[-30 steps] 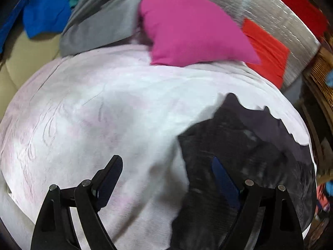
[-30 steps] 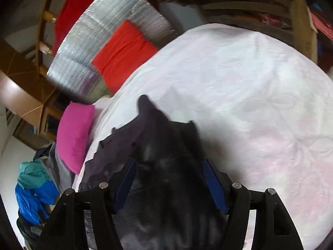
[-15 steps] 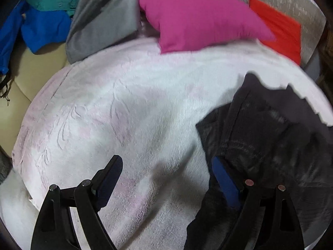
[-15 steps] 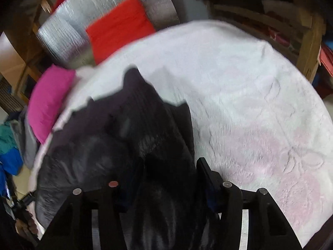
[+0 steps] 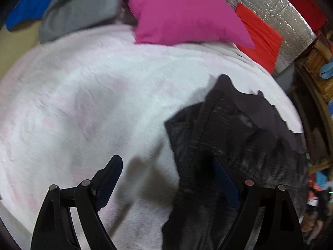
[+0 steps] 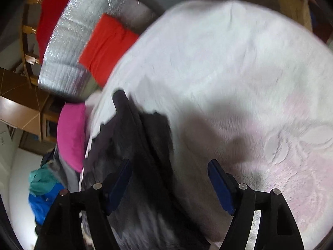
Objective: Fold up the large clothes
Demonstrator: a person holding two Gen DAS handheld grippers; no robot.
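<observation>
A large dark grey-black garment lies crumpled on the white-pink blanket, at the right of the left wrist view. My left gripper is open above the garment's left edge, with its right finger over the cloth. In the right wrist view the same garment runs from the middle to the bottom left. My right gripper is open and empty, its left finger over the garment and its right finger over the blanket.
A magenta pillow and a grey cloth lie at the blanket's far edge. An orange-red cushion leans on a silver foil panel. Blue and teal clothes are piled beyond. Wooden furniture stands at the far right.
My right gripper has opened wide and let go of the garment, which now lies lower on the blanket. My left gripper stayed open and shifted slightly over the garment's edge.
</observation>
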